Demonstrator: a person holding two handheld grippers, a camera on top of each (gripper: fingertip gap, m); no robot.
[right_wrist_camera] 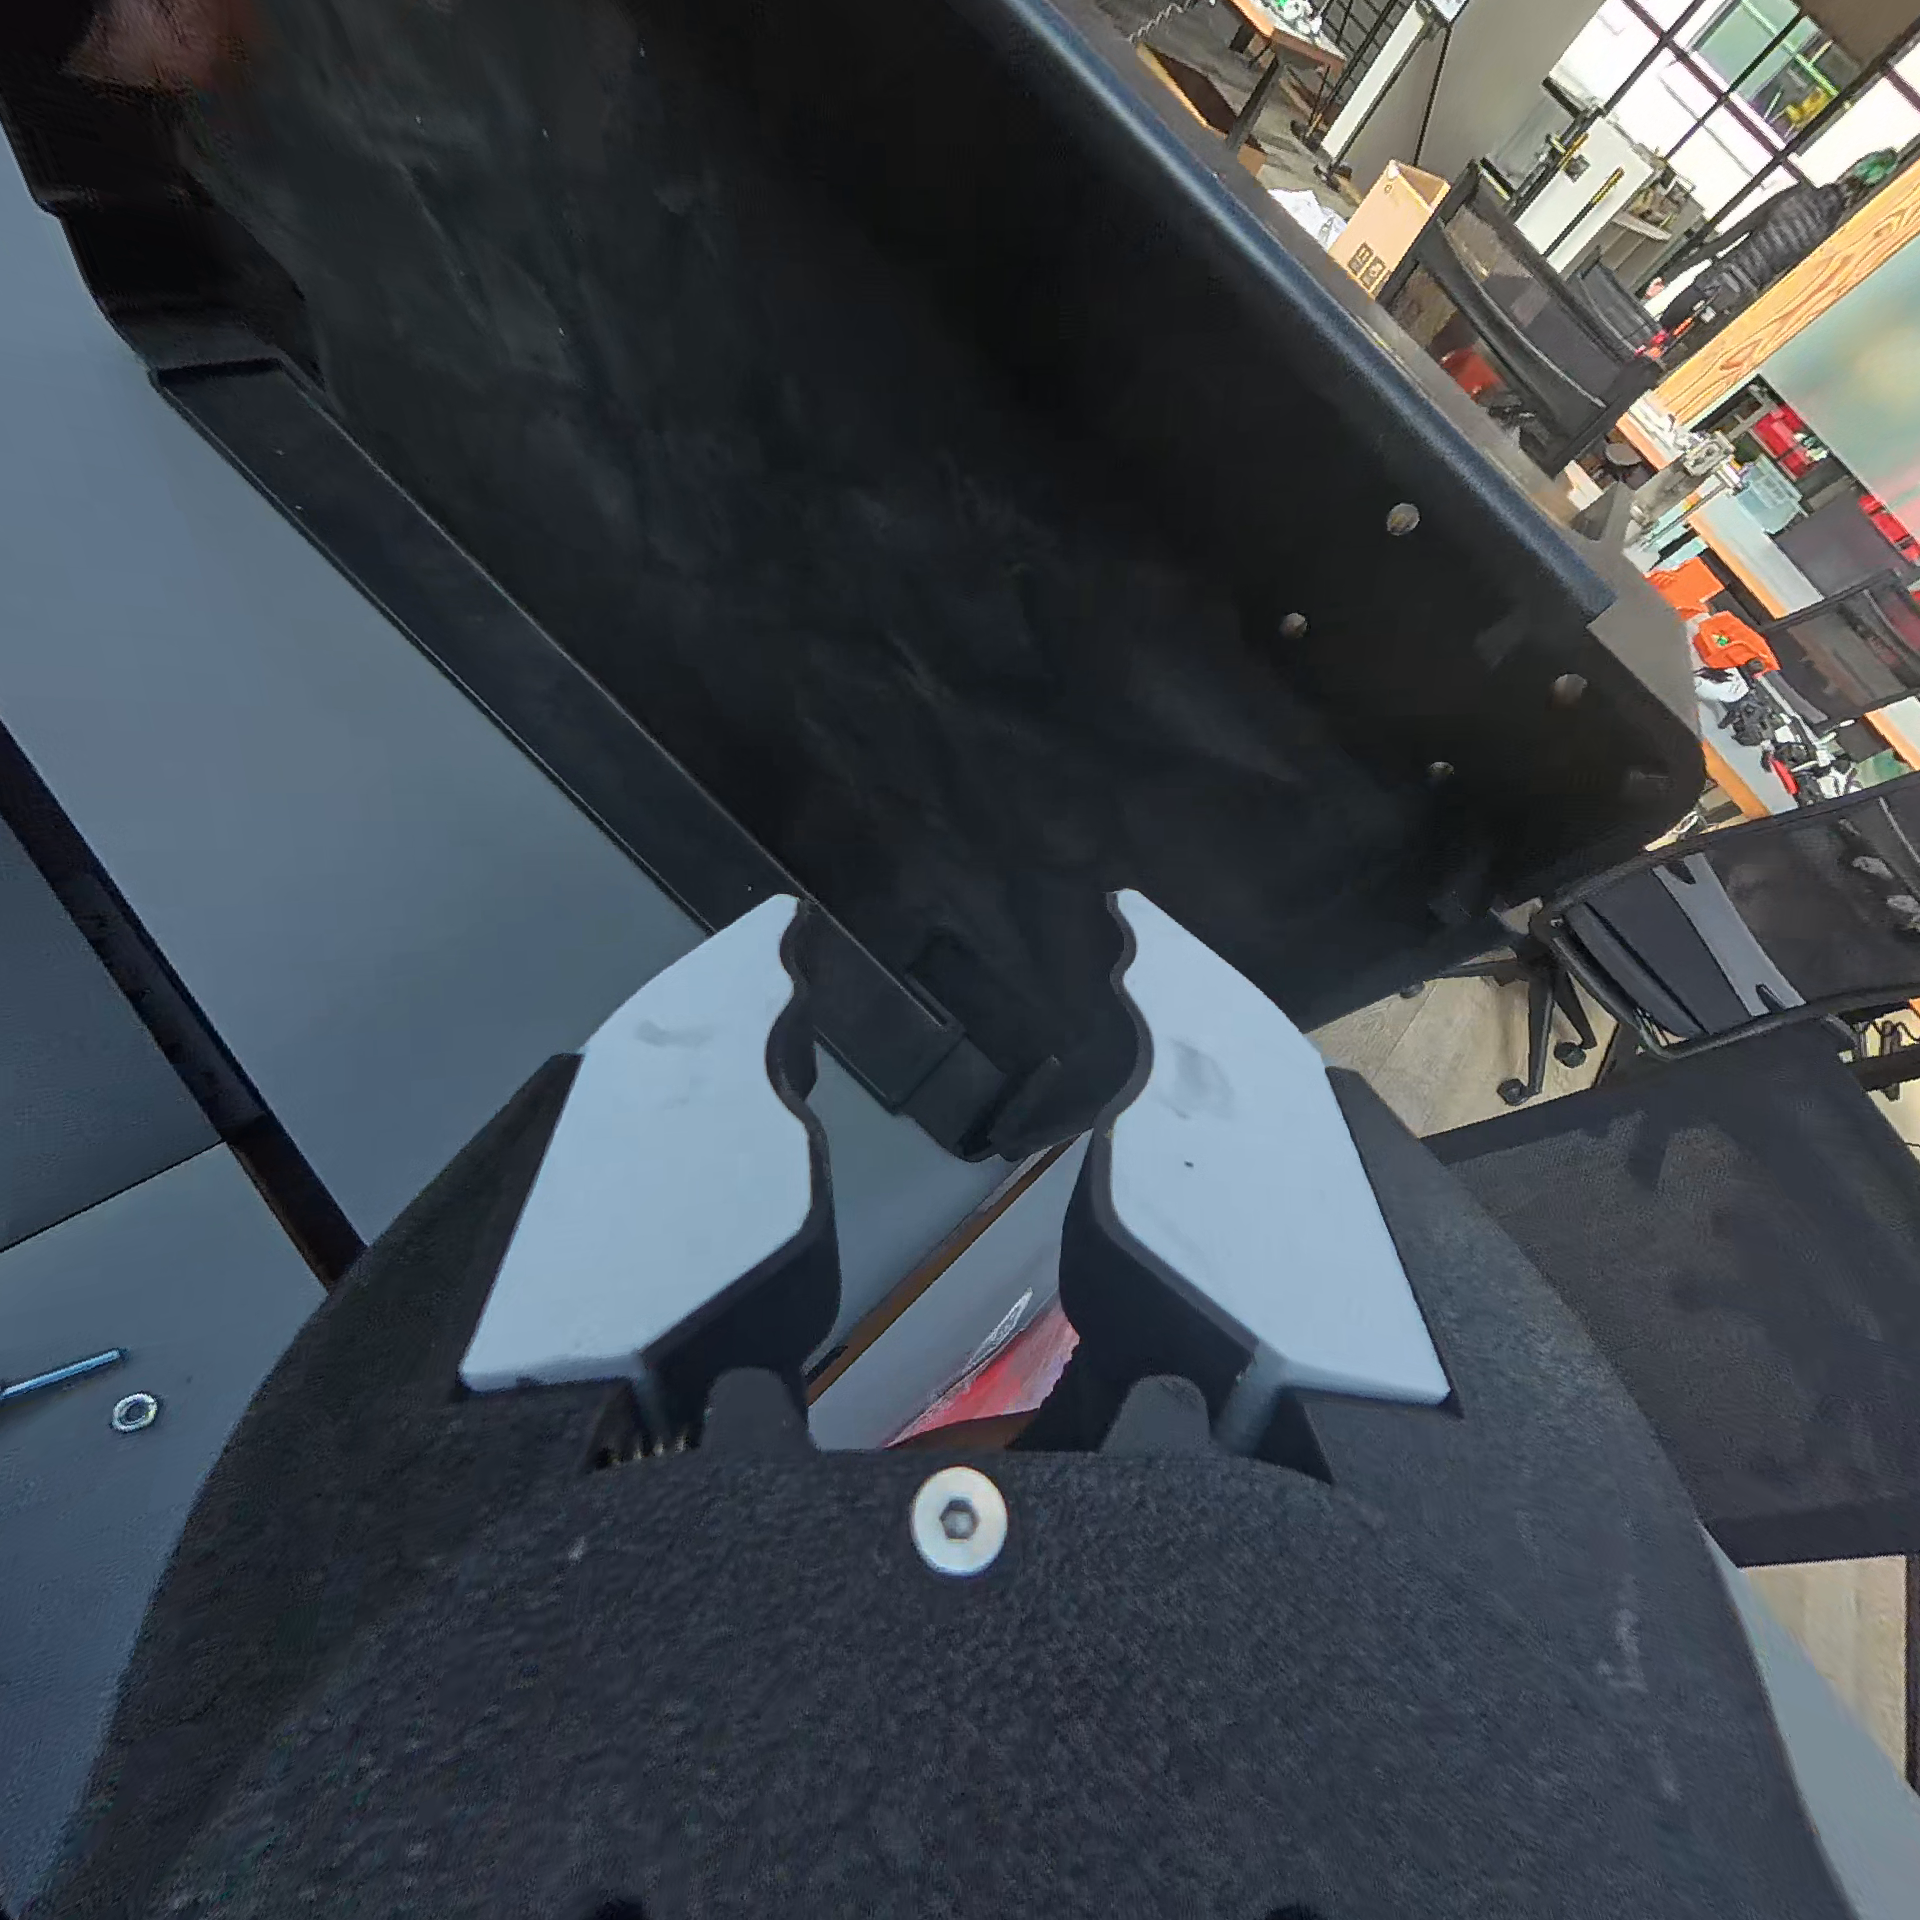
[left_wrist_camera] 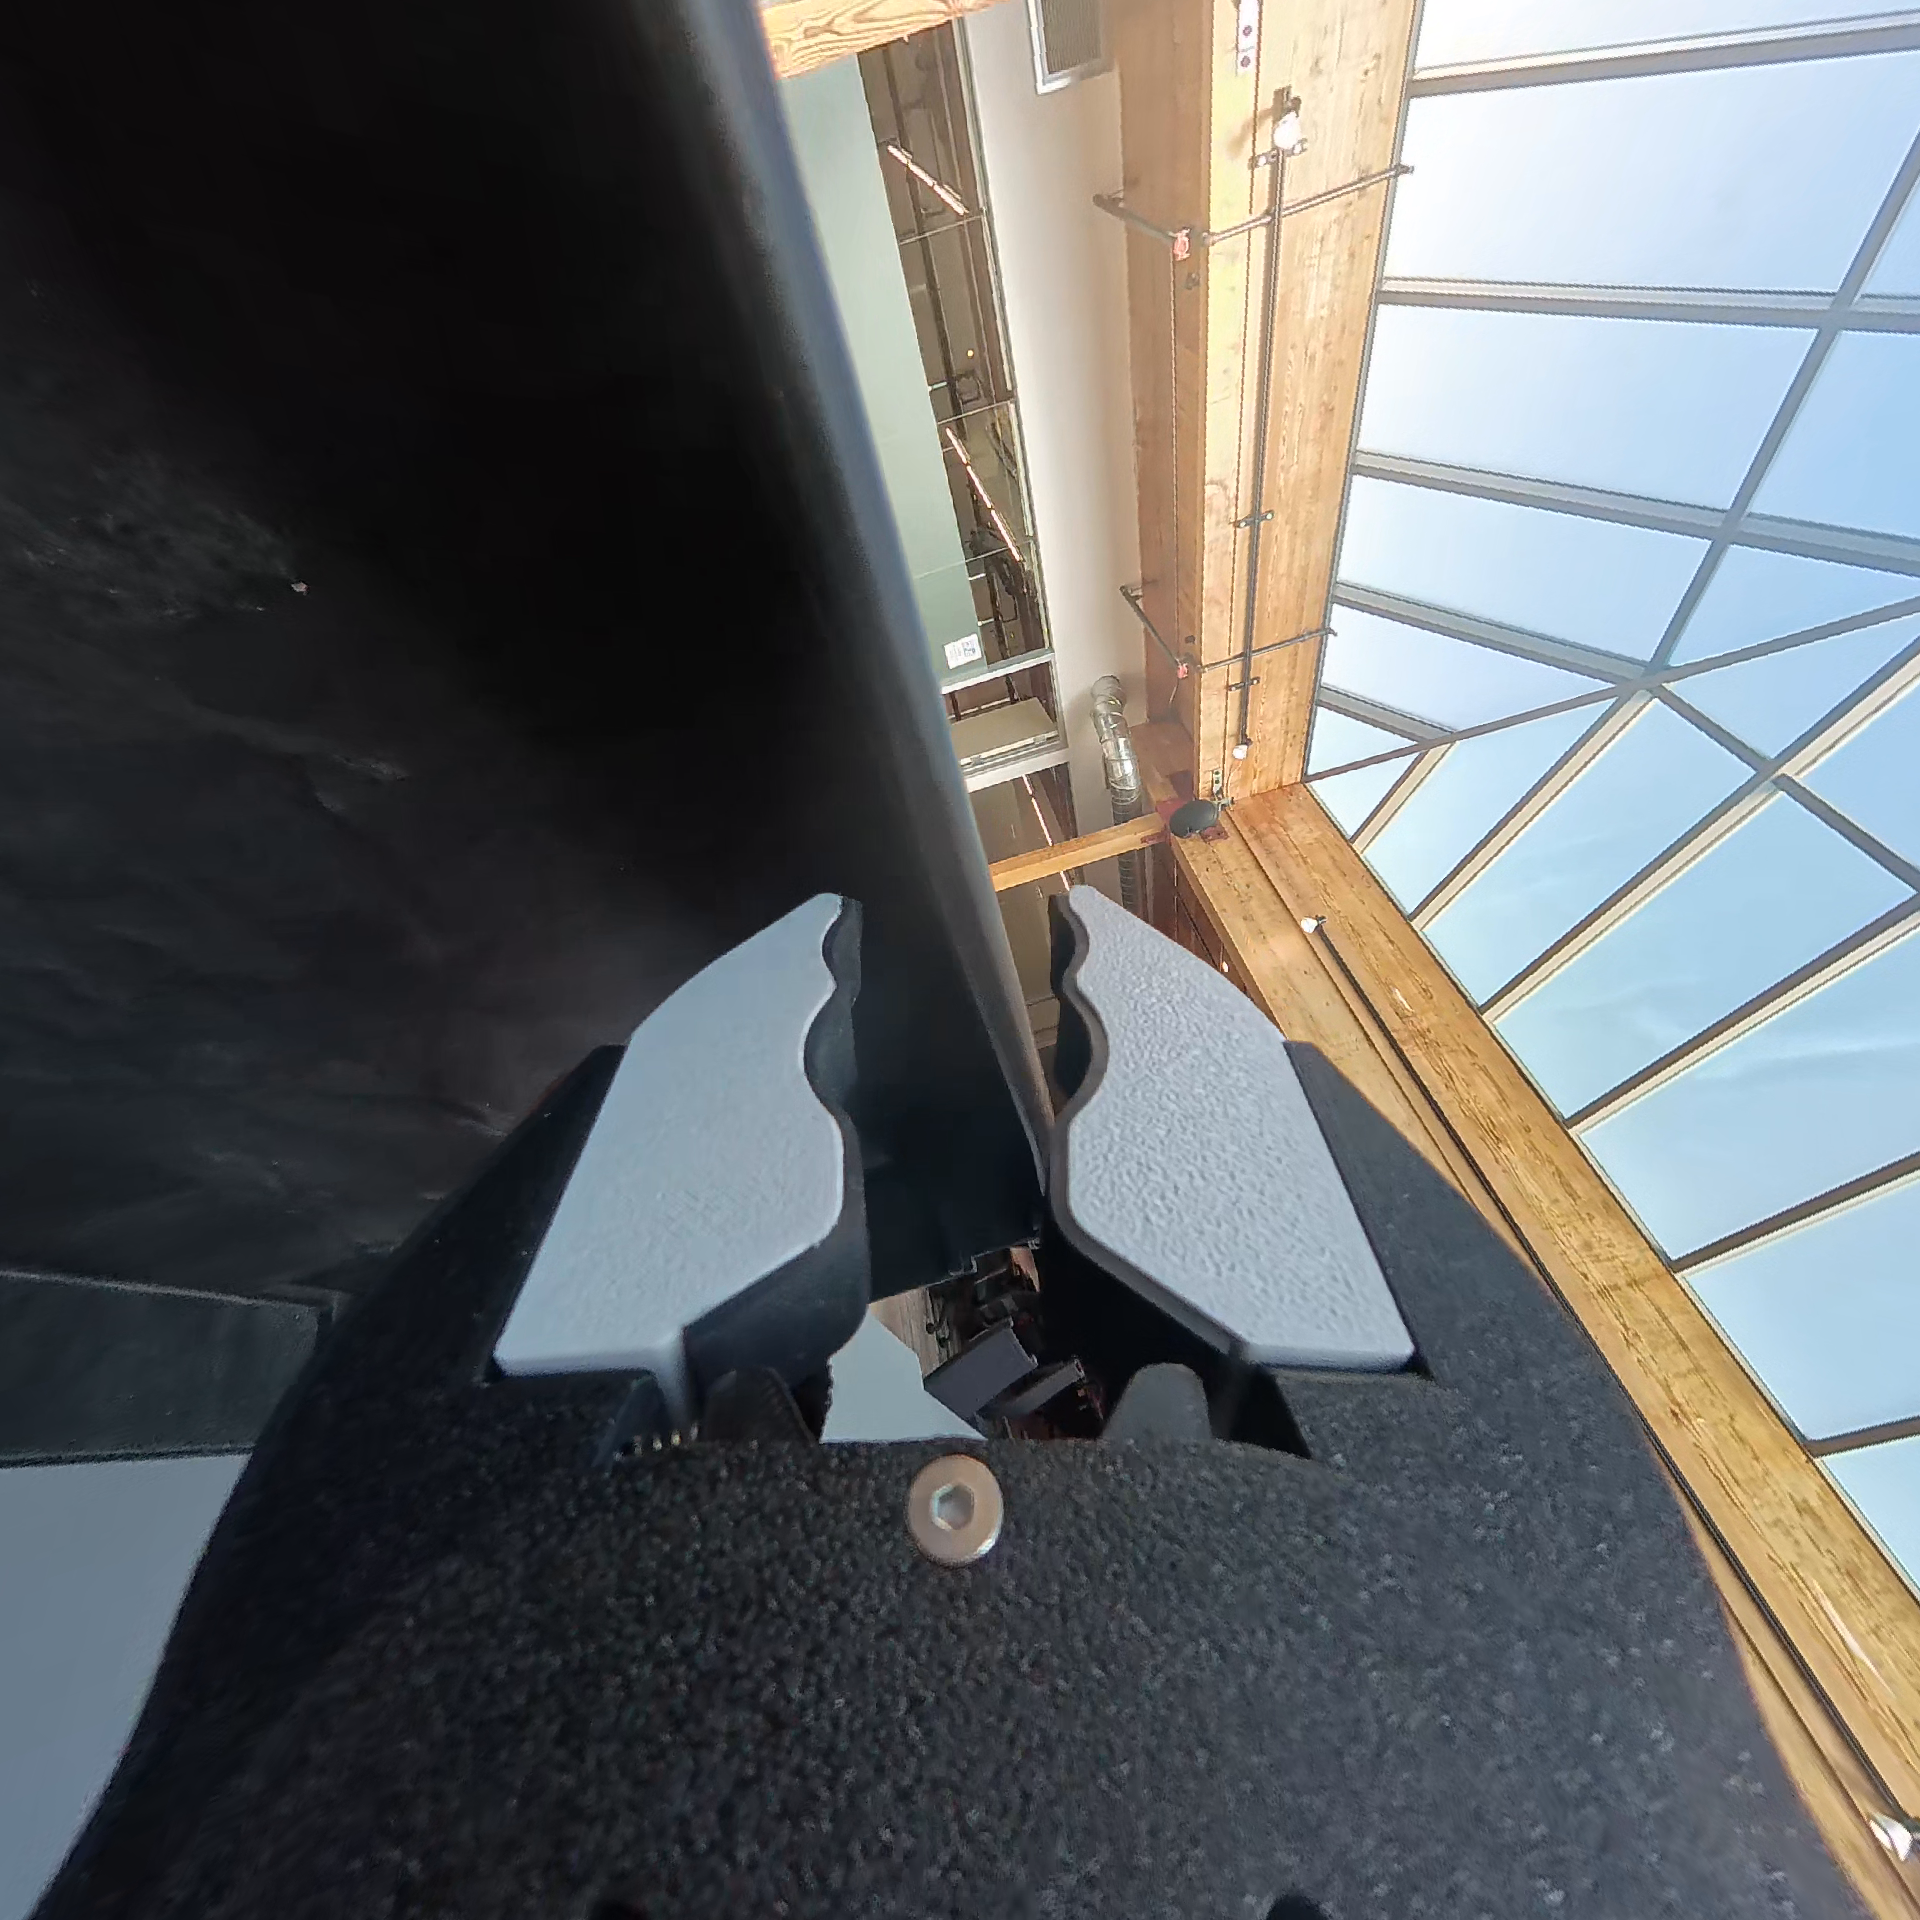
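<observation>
A large black panel point(left_wrist_camera: 416, 520) with a grey rim fills the left of the left wrist view. My left gripper point(left_wrist_camera: 956, 914) points upward and is shut on the panel's lower edge, which runs between its fingers. In the right wrist view the same black panel point(right_wrist_camera: 831, 468) tilts across the top, with several small holes near its right end. My right gripper point(right_wrist_camera: 956, 909) is shut on the panel's lower corner, one finger on a black rail along its edge, the other on its face.
A glass skylight point(left_wrist_camera: 1610, 520) and wooden beams point(left_wrist_camera: 1247, 416) are overhead. A grey table point(right_wrist_camera: 260, 727) lies at left with a bolt point(right_wrist_camera: 62, 1371) and a nut point(right_wrist_camera: 133, 1411). Black mesh chairs point(right_wrist_camera: 1714, 935) and cluttered workbenches point(right_wrist_camera: 1766, 582) stand at right. The tips of one gripper are about 30 cm away from the tips of the other.
</observation>
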